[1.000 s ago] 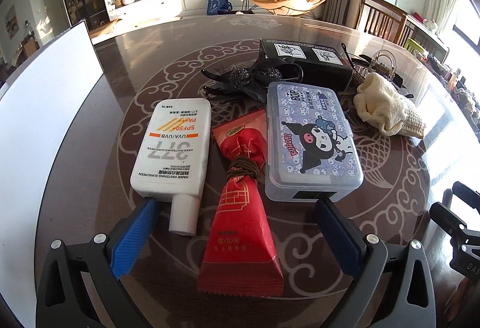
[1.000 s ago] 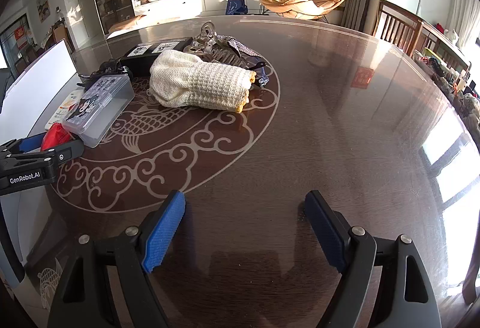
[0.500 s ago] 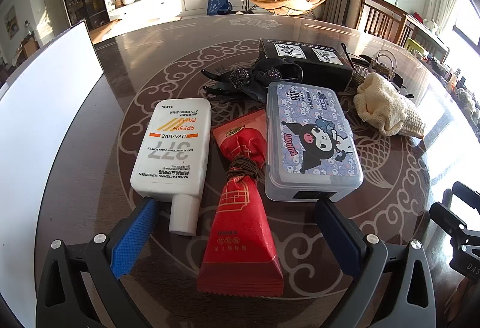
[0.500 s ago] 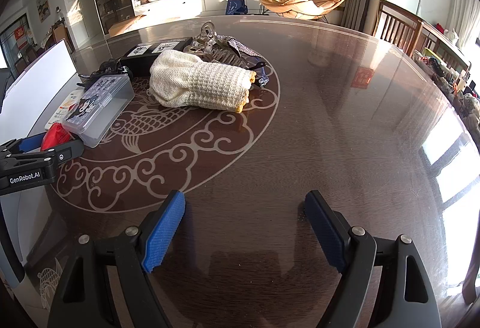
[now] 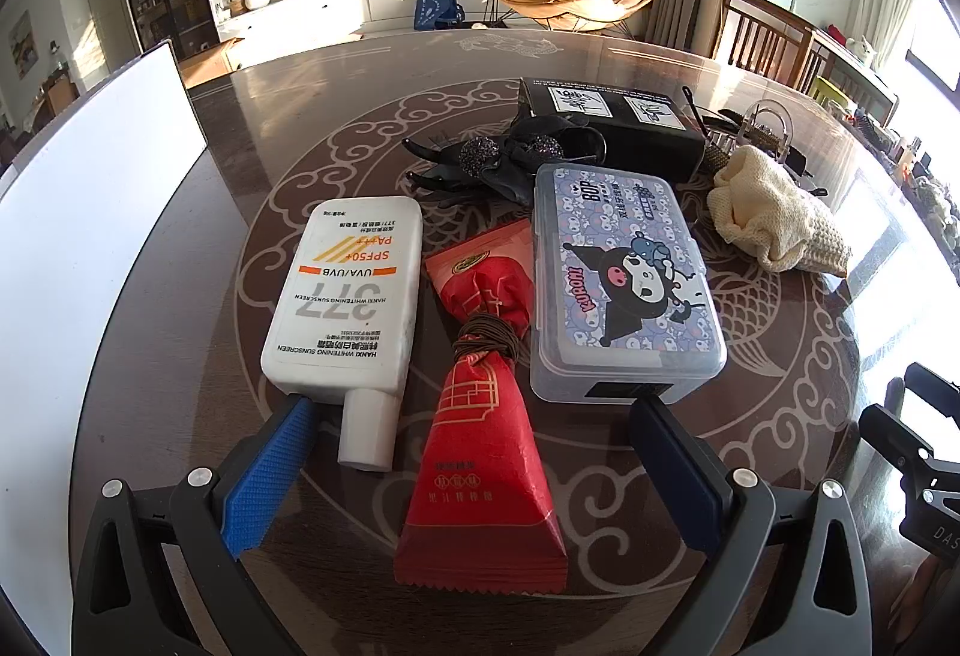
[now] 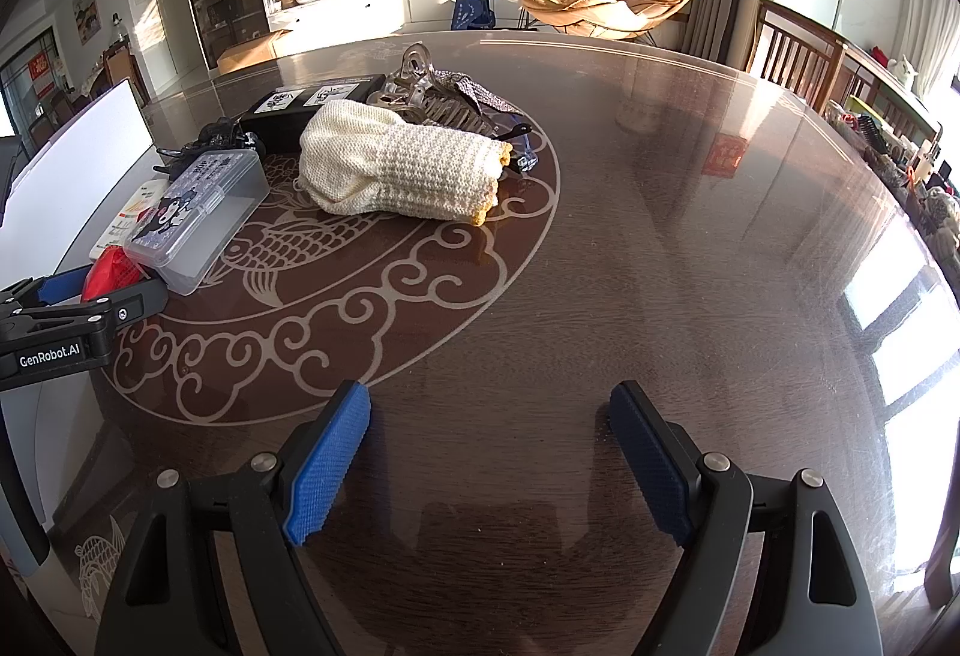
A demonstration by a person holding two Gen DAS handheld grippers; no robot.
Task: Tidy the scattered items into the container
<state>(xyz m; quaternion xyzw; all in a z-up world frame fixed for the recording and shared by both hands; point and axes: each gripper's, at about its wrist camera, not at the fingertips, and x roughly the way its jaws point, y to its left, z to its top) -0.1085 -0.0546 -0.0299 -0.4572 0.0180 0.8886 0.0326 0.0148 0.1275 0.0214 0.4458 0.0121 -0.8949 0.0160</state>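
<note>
Large round dark table (image 5: 180, 296) with pale cloud and fish ornament, glossy in the sunlight. White flat container (image 5: 90, 212) at the left edge of the table, only its plain white wall visible. Scattered items grouped in the middle of the ornament, all outside the container. Black box (image 5: 612, 128) with white labels at the far side, black hair clip with dark beaded balls (image 5: 498, 158) just in front of it. Clear plastic case with cartoon lid (image 5: 624, 284) lying flat, closed. White sunscreen bottle (image 5: 348, 296) lying flat, cap toward the camera, just left of the red candy pouch (image 5: 486, 416), which is tied with a brown cord and lies between bottle and case. Cream knitted cloth (image 6: 408, 170) to the right of the case, transparent claw clip (image 6: 420, 74) behind it.

Left gripper (image 5: 468, 470) spread wide and empty, low over the table, blue pads on either side of the pouch and bottle cap without touching. Right gripper (image 6: 486, 452) also spread and empty, above bare table, well apart from the items.
</note>
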